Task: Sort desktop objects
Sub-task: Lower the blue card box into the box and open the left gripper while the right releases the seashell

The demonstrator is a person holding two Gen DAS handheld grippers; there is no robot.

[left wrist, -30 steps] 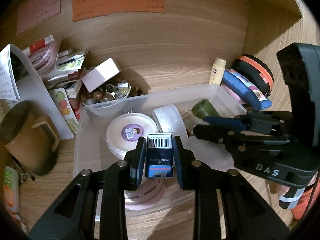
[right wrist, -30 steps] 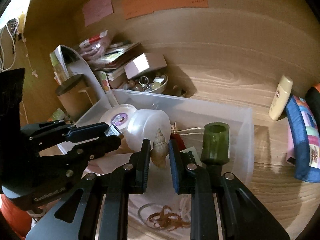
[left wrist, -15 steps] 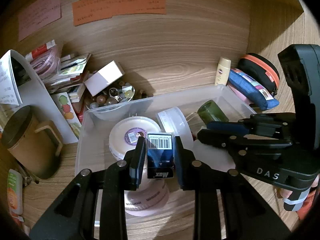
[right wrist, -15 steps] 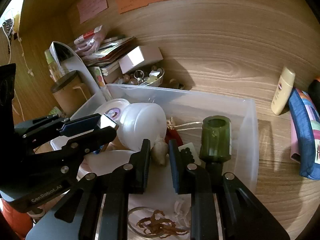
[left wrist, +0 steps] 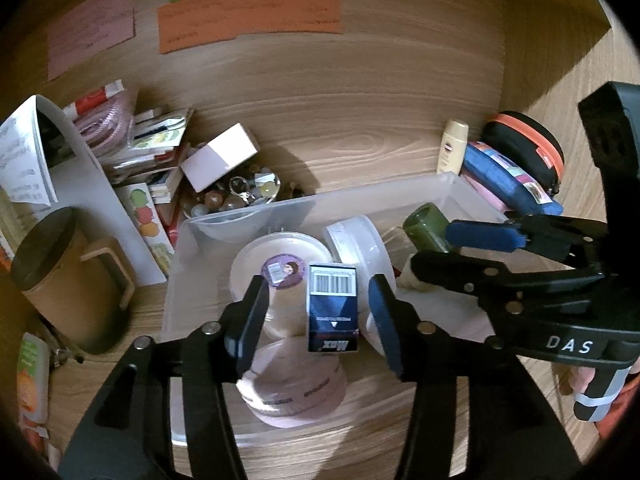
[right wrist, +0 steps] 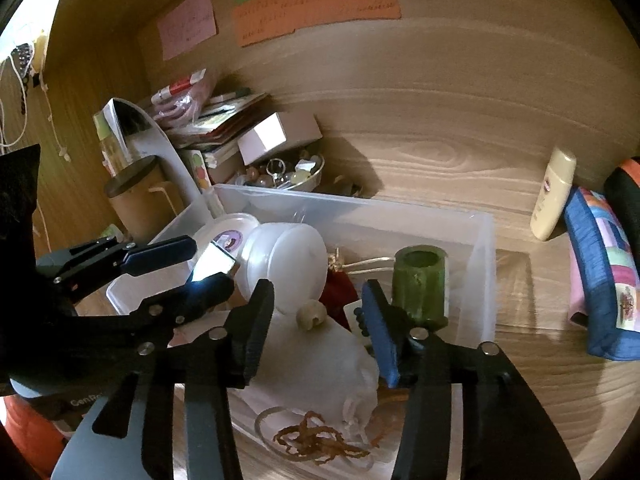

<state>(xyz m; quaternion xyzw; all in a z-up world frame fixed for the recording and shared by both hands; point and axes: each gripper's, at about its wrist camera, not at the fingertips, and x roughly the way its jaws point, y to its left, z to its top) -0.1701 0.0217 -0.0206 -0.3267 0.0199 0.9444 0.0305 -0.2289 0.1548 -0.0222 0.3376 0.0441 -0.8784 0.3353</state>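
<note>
A clear plastic bin [left wrist: 176, 280] holds round white containers, a pink one, and a green cylinder [right wrist: 420, 280]. My left gripper [left wrist: 318, 312] is open over the bin; a small blue box with a barcode [left wrist: 332, 308] stands between its spread fingers, touching neither. My right gripper [right wrist: 318, 320] is open over the bin's right part; a small pale shell [right wrist: 310, 316] lies between its fingers on a white cloth pouch [right wrist: 320, 360]. Each gripper shows in the other's view: the right one [left wrist: 440, 252], the left one [right wrist: 200, 264].
Behind the bin are a dish of beads [left wrist: 236, 196], a white box [left wrist: 220, 156], stacked papers and a brown lidded mug [left wrist: 68, 276]. To the right stand a cream bottle [right wrist: 554, 192], a blue pouch [right wrist: 600, 276] and a black-orange case [left wrist: 528, 148]. A wooden back wall carries coloured notes.
Both grippers have opened. The left one let go of the blue box, which now stands in the bin. The right one let go of the shell, which lies on the pouch.
</note>
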